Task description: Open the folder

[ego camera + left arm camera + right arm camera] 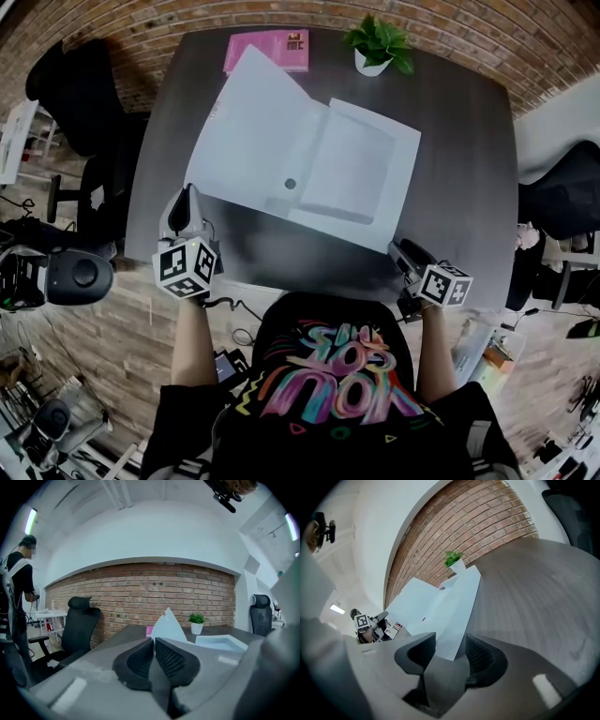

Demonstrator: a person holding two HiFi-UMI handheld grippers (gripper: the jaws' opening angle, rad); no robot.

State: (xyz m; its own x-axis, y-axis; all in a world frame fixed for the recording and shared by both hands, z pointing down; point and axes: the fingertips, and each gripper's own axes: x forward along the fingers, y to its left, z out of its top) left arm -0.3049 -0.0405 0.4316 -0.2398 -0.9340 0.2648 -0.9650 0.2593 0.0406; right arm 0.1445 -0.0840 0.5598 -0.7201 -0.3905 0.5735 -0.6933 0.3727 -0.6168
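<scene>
The white folder lies open on the dark table, its left cover tilted up and a stack of white sheets in its right half. My left gripper hovers just off the folder's near left corner, its jaws shut with nothing between them; the raised cover shows beyond them. At the folder's near right corner, my right gripper is open. In the right gripper view that corner of the folder lies in the gap of the jaws, and the pads do not press on it.
A pink book and a potted plant stand at the table's far edge. Black office chairs stand to the left and right. A person stands far off to the left by a white table.
</scene>
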